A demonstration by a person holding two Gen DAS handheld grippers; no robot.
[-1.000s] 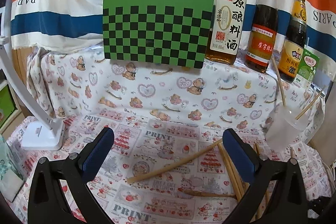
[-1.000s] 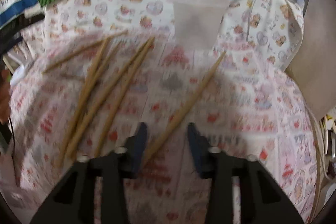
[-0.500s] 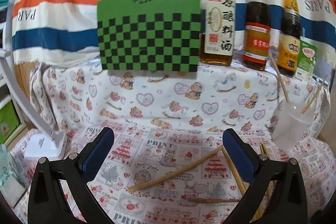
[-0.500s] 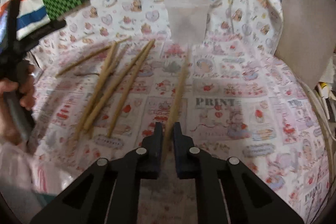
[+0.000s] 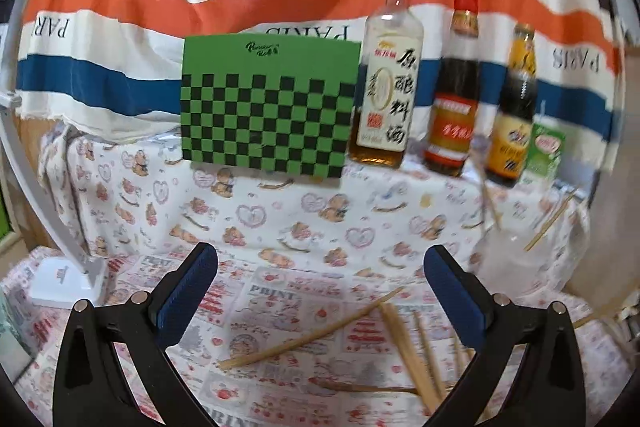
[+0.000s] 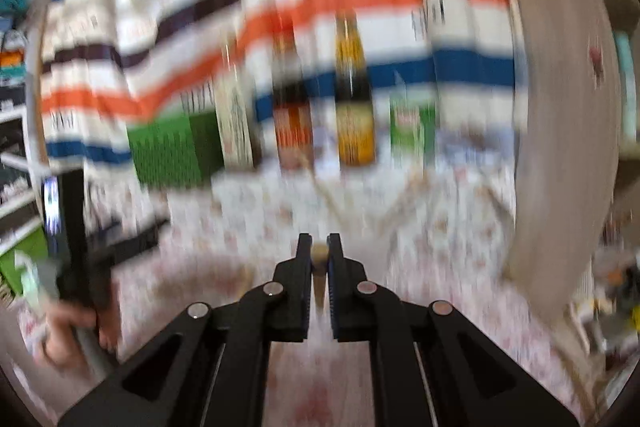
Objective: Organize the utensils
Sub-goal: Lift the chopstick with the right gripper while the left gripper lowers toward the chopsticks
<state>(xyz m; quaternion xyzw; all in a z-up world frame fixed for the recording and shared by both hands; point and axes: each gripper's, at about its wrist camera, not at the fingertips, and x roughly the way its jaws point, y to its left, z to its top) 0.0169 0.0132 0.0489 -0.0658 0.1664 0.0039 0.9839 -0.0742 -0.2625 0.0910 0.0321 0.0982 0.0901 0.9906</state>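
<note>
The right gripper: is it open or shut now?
Shut. The right gripper has its jaws pressed on a chopstick, whose end shows between them.

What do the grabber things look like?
Each hand-held gripper, left and right, is black plastic with two angled arms, round silver bolts and blue pads on the inside of the fingers. No cables or sleeves show clearly.

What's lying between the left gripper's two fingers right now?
Left wrist view: only bare printed cloth and one loose chopstick on it; left gripper open.
</note>
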